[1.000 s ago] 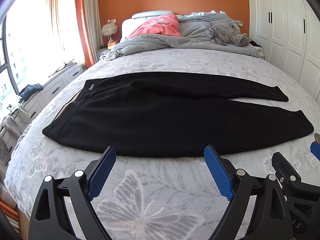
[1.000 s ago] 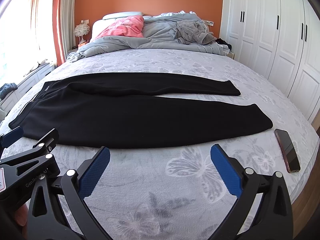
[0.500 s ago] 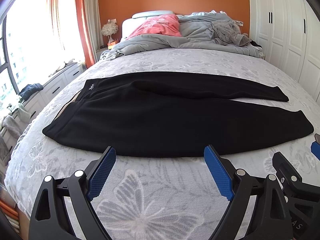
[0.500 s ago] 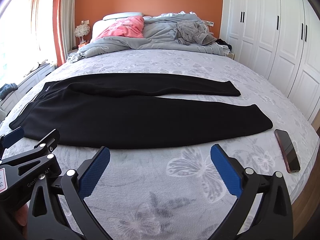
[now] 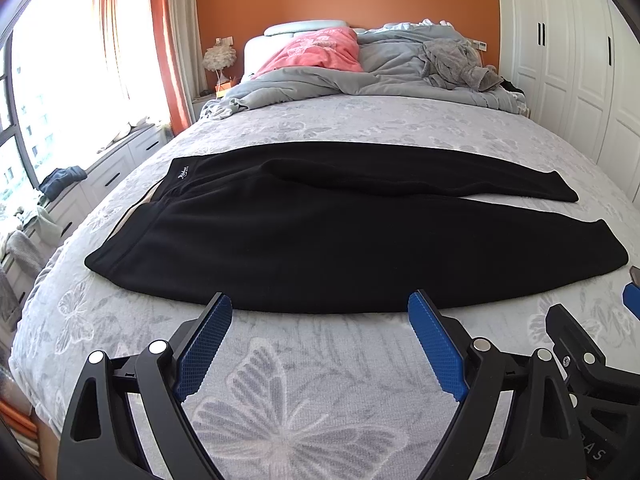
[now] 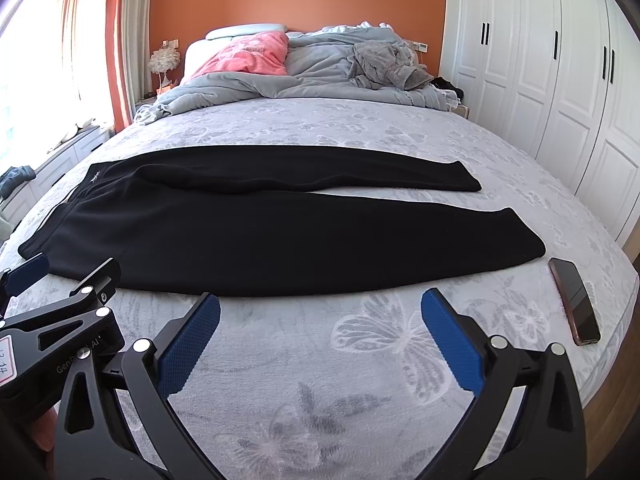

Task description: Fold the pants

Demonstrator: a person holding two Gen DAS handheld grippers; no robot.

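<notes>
1. The bed (image 5: 360, 360), under its grey butterfly-print cover, fills both views; a rumpled grey duvet (image 6: 320, 76) and a pink pillow (image 6: 248, 56) are heaped at the headboard end, well apart from where we work.
2. The pants (image 5: 312, 240) lie flat across the middle of the bed, black, waistband to our left and both leg ends to our right. The near leg is spread wide; the far leg angles slightly away from it, with a sliver of bedcover showing between the two toward the cuffs.
3. Our left claw (image 5: 320, 304) hovers over the bedcover just short of the pants' near edge, jaws spread wide, holding nothing.
4. Our right claw (image 6: 320, 304) hangs beside it, likewise wide open and empty, just short of that same edge.
5. A phone (image 6: 576, 304) rests on the bedcover near the right edge, close to the near cuff but not touching it.
6. We judge that folding has not yet begun: the pants are merely laid out. The next move likely calls for us to pinch one leg at waist and cuff, then carry it over the other so the legs stack, keeping clear of the phone.
</notes>
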